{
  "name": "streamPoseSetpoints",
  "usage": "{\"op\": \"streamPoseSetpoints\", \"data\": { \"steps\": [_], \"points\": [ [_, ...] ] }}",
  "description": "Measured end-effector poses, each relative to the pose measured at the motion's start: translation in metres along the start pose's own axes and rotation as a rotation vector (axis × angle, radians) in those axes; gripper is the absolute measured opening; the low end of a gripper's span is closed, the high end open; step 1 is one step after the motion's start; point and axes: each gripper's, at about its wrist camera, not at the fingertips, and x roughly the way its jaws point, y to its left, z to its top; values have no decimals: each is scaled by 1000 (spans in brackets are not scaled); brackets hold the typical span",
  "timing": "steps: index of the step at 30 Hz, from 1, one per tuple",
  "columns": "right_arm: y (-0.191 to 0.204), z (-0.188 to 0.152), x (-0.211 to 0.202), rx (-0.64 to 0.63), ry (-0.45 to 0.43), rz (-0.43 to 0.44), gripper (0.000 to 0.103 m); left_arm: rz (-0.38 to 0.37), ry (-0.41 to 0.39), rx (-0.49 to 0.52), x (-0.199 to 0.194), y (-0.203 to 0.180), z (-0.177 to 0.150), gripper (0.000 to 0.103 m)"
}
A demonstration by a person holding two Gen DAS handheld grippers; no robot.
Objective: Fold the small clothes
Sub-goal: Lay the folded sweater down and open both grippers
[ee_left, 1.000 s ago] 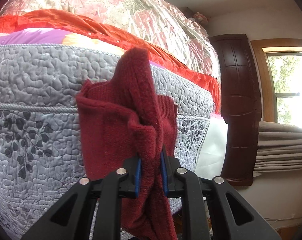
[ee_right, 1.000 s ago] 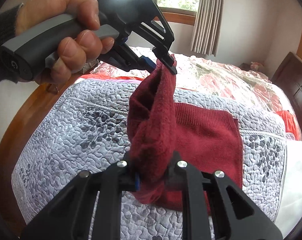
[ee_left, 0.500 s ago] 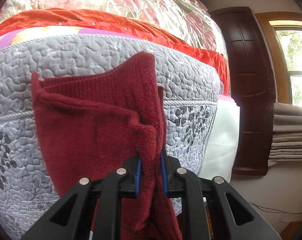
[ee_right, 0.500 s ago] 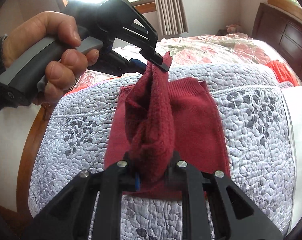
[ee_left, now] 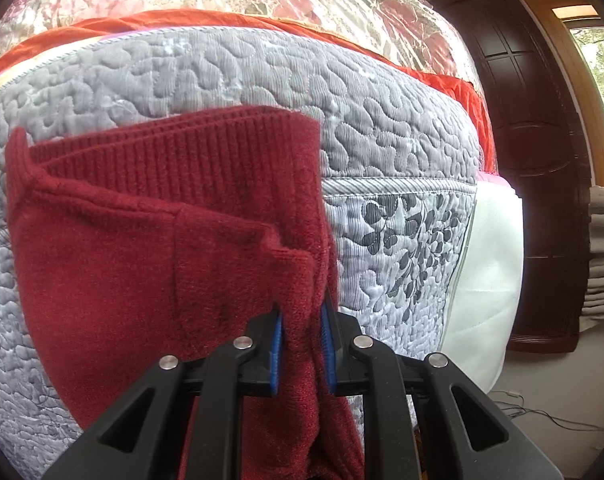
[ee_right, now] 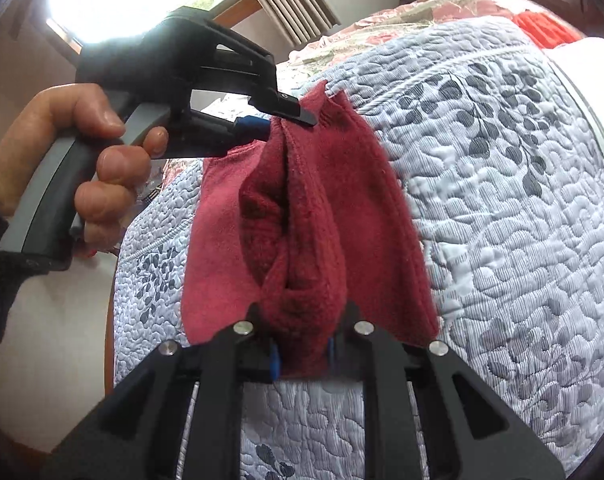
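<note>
Right wrist view shows the right gripper (ee_right: pixel 302 354) nearest, jaws clamped on a bunched edge of the dark red knit garment (ee_right: pixel 309 220); farther off, the left gripper (ee_right: pixel 280 114), in a person's hand (ee_right: pixel 82 160), pinches the far corner. From the left wrist view, the left gripper (ee_left: pixel 302 354) is likewise closed on cloth, the ribbed hem (ee_left: pixel 182 160) spread over the grey quilted bedspread (ee_left: pixel 262 80). To fold cleanly, both should lower together, keeping the edge taut and corners aligned. Compared with a second ago, the garment lies closer to the quilt and wider spread
</note>
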Motion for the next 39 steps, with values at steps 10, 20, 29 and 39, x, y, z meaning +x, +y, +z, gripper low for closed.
{"op": "streamPoseSetpoints", "data": {
  "steps": [10,20,29,39],
  "points": [
    [-36,-6,7,88,28,110,15,89,-68,13,16,-15,-9,16],
    [-92,-28,13,277,95,194,34,20,-230,112,-21,-28,-32,69],
    [-54,10,-43,-95,136,189,37,9,-237,295,-78,8,-128,80],
    [-68,29,28,-106,415,276,8,105,-143,501,-52,18,-202,79]
  ]
}}
